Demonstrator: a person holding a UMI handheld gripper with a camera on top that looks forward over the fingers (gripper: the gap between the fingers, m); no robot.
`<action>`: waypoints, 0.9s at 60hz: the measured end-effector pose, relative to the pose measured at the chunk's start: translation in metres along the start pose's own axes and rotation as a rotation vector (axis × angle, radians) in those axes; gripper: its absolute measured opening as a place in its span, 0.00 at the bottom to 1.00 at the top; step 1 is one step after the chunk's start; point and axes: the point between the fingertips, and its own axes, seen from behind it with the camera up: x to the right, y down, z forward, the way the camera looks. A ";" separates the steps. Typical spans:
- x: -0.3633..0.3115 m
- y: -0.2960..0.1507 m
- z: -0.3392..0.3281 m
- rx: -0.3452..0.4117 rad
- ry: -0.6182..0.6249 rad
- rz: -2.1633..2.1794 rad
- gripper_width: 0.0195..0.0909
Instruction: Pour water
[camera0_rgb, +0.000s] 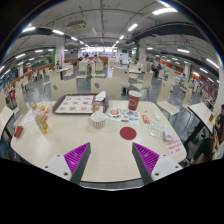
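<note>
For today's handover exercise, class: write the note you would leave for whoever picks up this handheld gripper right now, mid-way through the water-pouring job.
Gripper: open, empty, held above the near edge of the round table, touching nothing.
Job's things: a white cup stands beyond the fingers near the table's middle. A white pitcher-like vessel stands behind it, beside the patterned tray. A red cup stands further right, a red round coaster nearer the fingers.
Done: nothing visible; no vessel is lifted or tilted.
Left: reach forward, grasp the pouring vessel, pour into a cup. Whether any vessel holds water cannot be seen.
</note>
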 end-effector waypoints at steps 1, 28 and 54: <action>0.000 0.000 0.000 0.000 0.002 -0.002 0.92; -0.150 0.031 0.007 -0.059 -0.030 -0.014 0.92; -0.386 -0.029 0.115 0.141 -0.199 -0.015 0.92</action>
